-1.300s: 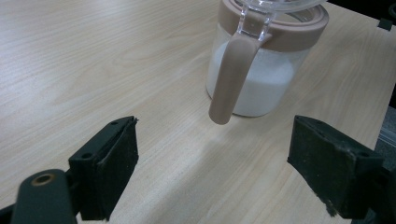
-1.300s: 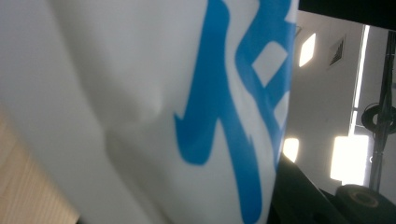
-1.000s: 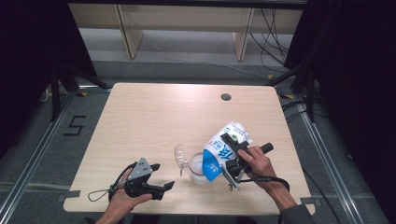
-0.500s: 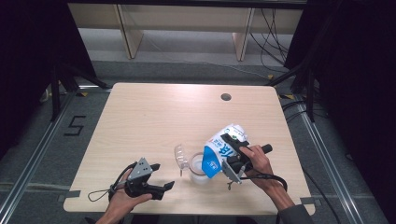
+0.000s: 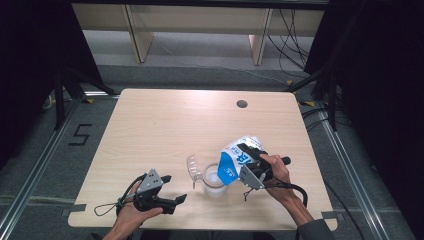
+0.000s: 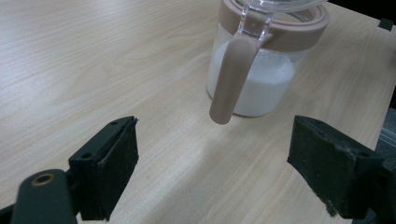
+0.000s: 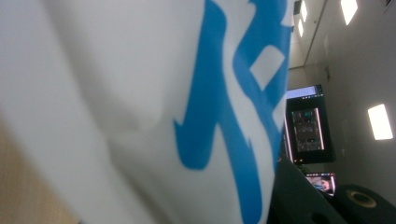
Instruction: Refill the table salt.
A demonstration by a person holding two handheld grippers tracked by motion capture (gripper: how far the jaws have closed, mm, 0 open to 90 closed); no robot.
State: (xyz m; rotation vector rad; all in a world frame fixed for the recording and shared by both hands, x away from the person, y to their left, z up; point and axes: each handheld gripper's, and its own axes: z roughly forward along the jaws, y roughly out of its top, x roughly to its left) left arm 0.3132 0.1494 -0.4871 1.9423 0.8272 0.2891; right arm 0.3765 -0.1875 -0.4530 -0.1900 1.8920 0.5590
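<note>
A clear jar [image 5: 215, 183] with a pinkish-brown rim and handle stands near the table's front edge, partly full of white powder, its clear lid [image 5: 192, 167] flipped open to the left. A white bag with blue print [image 5: 238, 159] is tilted with its lower end over the jar's mouth, and my right gripper [image 5: 251, 159] is shut on it. The bag's print [image 7: 224, 116] sits very close in the right gripper view. My left gripper [image 5: 174, 189] rests at the front left, open, jaws wide apart. The jar [image 6: 261, 70] stands just ahead of it, handle towards me.
The wooden table [image 5: 165, 130] has a small round hole [image 5: 242, 104] at the back right. Cables trail from both grippers near the front edge. Pale shelving [image 5: 200, 20] stands beyond the table, with dark frames and curtains on both sides.
The right gripper has brought the bag slightly left and tipped it lower over the jar. The left gripper has stayed put.
</note>
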